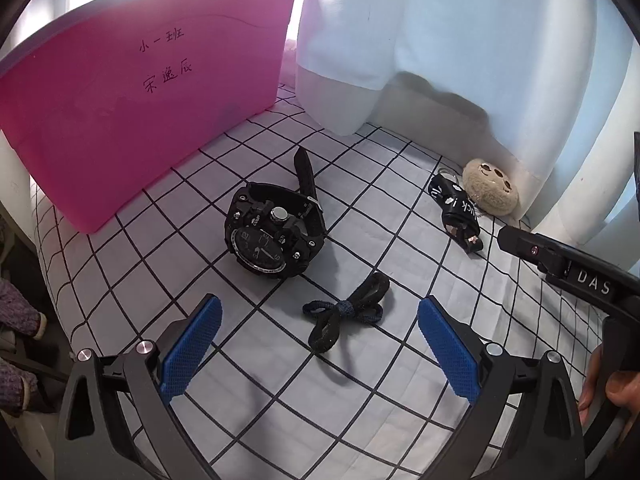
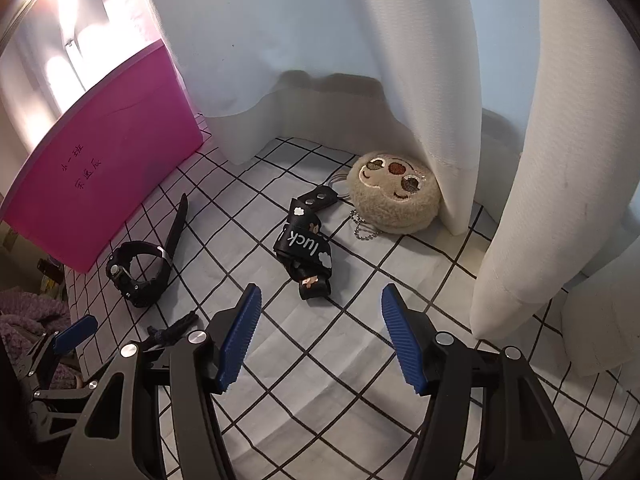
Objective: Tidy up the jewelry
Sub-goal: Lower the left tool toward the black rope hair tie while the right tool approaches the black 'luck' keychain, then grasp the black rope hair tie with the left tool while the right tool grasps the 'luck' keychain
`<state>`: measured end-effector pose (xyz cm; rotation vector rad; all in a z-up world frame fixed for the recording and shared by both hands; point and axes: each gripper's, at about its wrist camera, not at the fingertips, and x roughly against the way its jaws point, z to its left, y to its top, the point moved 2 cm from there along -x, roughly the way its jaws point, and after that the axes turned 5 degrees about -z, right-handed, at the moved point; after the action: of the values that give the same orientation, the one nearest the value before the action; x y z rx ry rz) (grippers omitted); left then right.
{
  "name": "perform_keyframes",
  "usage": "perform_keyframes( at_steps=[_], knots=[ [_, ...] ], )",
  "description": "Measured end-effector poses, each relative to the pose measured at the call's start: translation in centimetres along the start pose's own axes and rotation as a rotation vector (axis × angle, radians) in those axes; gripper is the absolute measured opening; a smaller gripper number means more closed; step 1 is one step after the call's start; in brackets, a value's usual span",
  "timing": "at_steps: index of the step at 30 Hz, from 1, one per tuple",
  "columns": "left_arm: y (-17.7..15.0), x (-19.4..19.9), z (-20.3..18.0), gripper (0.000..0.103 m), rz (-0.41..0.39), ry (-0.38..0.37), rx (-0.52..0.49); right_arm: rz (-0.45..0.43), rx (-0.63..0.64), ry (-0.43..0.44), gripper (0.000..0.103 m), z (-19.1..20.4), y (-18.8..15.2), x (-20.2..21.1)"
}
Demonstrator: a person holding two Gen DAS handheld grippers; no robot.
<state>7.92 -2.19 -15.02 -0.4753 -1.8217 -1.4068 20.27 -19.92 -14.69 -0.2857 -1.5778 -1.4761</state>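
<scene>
A black wristwatch (image 1: 274,232) lies on the checked cloth, in front of a pink box (image 1: 132,108); it also shows in the right wrist view (image 2: 138,268). A dark knotted cord bracelet (image 1: 346,310) lies just ahead of my open, empty left gripper (image 1: 320,348); its end shows in the right wrist view (image 2: 176,330). A black "luck" strap keychain (image 2: 306,248) and a beige plush charm (image 2: 394,194) lie ahead of my open, empty right gripper (image 2: 320,332). The strap (image 1: 456,210) and charm (image 1: 492,192) also show in the left wrist view.
White curtains (image 2: 448,100) hang at the back and right, touching the plush charm. The pink box (image 2: 104,168) stands at the left. The checked cloth (image 1: 280,380) covers the surface. The right gripper's body (image 1: 560,264) shows at the right edge of the left wrist view.
</scene>
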Motion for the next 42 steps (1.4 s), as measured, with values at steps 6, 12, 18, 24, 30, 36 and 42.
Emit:
perform_keyframes(
  at_steps=[6, 12, 18, 24, 30, 36, 42],
  knots=[
    [-0.7, -1.6, -0.7, 0.097, 0.045, 0.044, 0.034, 0.022, 0.011, 0.026, 0.060, -0.2, 0.6, -2.1],
    [-1.0, -2.8, -1.1, 0.097, 0.071, 0.063, 0.057, 0.033, 0.043, 0.044, 0.060, 0.4, 1.2, -3.9],
    [-0.9, -4.4, -1.0, 0.097, 0.101, 0.096, 0.074, 0.062, 0.067, 0.043, 0.060, 0.9, 1.6, -6.0],
    [-0.9, -5.0, -1.4, 0.097, 0.083, 0.125, 0.054, 0.047, 0.097, 0.028, 0.060, 1.4, 1.7, -7.0],
    [-0.9, -5.5, -1.9, 0.096, 0.077, 0.152, 0.038, 0.017, 0.140, 0.010, 0.060, 2.0, 1.6, -7.3],
    [-1.1, -5.5, -2.2, 0.096, 0.068, 0.158, 0.041, 0.002, 0.174, -0.012, 0.059, 2.4, 1.3, -7.4],
    [-1.8, -5.0, -2.5, 0.092, 0.031, 0.160, 0.036, -0.004, 0.213, -0.046, 0.051, 2.8, 1.2, -7.6]
  ],
)
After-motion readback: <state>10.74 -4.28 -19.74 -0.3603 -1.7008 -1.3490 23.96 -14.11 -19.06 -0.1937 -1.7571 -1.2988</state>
